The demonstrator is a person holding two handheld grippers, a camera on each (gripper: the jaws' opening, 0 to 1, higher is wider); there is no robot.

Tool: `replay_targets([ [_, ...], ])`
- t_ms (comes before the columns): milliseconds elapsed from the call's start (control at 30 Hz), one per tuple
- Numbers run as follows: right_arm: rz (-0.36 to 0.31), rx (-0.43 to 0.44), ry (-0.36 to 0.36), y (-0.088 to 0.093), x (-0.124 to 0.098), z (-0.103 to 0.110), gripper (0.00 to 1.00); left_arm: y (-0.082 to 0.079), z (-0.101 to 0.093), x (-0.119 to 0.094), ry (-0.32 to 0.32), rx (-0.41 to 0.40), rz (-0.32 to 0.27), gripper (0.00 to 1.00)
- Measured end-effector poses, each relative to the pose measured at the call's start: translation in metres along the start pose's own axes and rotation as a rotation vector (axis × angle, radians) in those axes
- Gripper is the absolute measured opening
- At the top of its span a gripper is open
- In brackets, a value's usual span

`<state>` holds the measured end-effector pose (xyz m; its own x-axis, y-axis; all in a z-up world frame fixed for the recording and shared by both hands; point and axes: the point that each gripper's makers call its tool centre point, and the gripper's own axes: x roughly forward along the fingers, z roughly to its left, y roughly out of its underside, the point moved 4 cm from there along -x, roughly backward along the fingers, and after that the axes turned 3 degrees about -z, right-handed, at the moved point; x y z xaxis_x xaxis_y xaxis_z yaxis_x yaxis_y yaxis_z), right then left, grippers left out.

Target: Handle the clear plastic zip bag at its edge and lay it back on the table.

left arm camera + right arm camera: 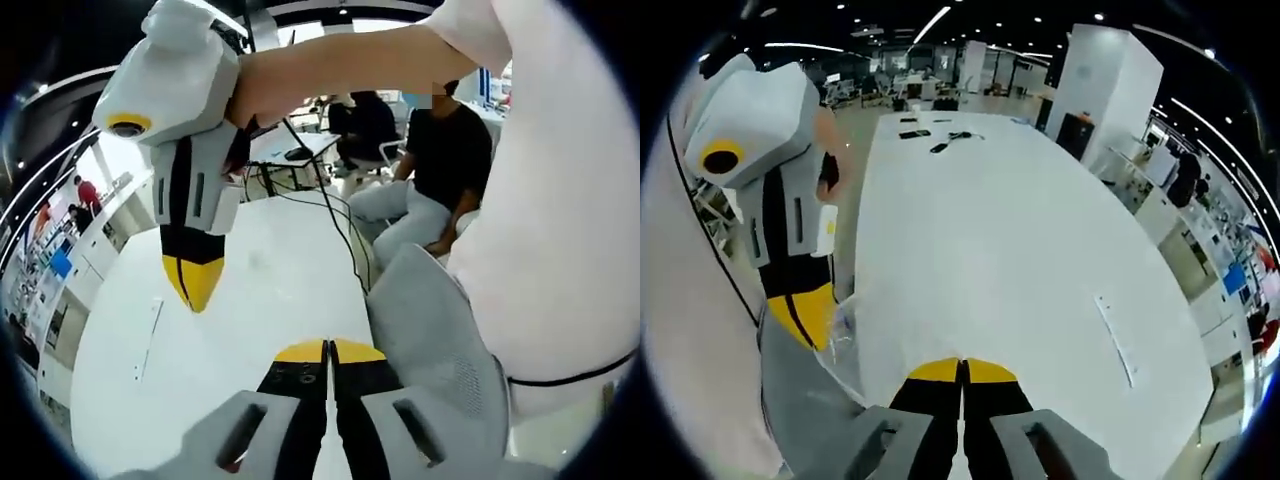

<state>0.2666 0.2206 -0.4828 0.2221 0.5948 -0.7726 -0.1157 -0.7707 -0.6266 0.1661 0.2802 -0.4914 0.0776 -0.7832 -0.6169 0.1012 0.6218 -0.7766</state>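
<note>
Left gripper (328, 350) jaws closed, nothing seen between. Right gripper (962, 368) jaws closed. Bag (843, 335) edge at left gripper tip, above table (1020, 250).

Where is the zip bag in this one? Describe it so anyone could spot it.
In the right gripper view, follow the white table to its near left edge. Beside the left gripper's yellow tips is the clear plastic zip bag: crinkled, see-through film against the opaque tabletop.
</note>
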Motion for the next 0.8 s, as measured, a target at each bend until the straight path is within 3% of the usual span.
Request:
replay_targets([
  [333,-0.011,0.081,0.028,0.003,-0.002,-0.005,0.0,0.005,-0.004,0.004,-0.008,-0.01,-0.004,0.0],
  [800,-0.036,0.016,0.004,-0.002,-0.001,0.004,0.0,0.012,0.01,0.003,-0.097,-0.003,-0.018,0.0],
])
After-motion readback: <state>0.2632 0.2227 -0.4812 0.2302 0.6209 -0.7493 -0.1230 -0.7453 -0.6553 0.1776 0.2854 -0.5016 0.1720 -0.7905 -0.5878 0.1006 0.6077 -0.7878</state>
